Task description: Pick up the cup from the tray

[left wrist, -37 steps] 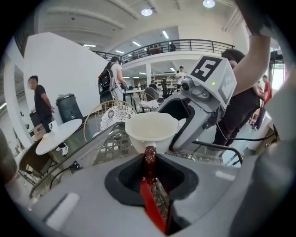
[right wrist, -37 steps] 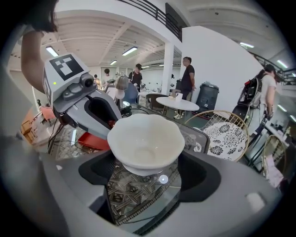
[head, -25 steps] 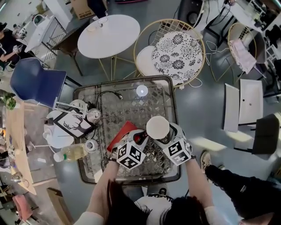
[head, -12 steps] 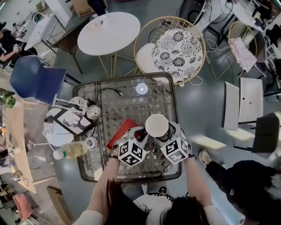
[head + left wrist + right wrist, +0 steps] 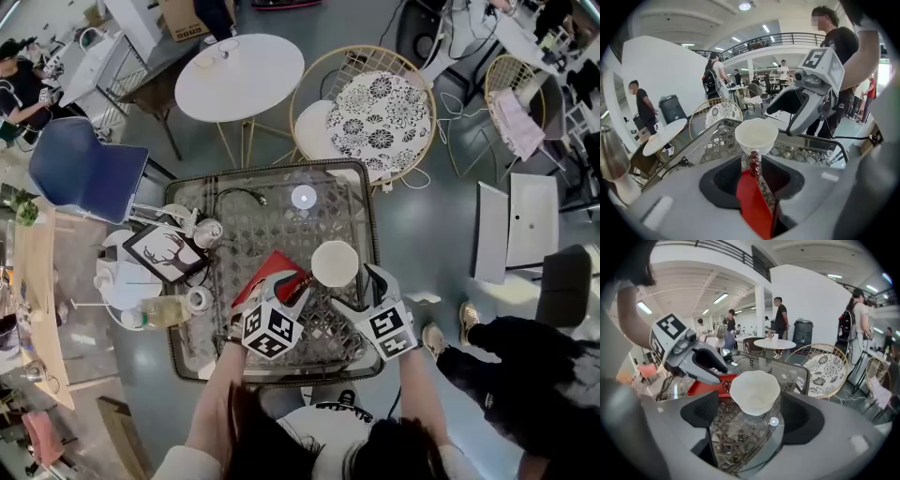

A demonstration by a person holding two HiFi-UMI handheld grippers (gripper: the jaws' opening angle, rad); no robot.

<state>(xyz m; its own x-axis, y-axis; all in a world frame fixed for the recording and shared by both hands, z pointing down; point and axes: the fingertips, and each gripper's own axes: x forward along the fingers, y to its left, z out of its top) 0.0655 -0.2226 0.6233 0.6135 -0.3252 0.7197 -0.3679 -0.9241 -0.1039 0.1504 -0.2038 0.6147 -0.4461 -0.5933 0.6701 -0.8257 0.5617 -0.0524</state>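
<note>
Red tray [image 5: 751, 208] between left gripper [image 5: 758, 180] jaws

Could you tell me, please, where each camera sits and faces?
Head view: on the person's head, looking down at the glass table; forearms, left hand-held gripper and right hand-held gripper show.
Left gripper view: on the left hand-held gripper, along jaws shut on the red tray, toward the white cup; the other shows beyond.
Right gripper view: on the right hand-held gripper, facing the round white table, cup between its parted jaws; the other shows left.
Shared: both gripper views show cup and tray.
</note>
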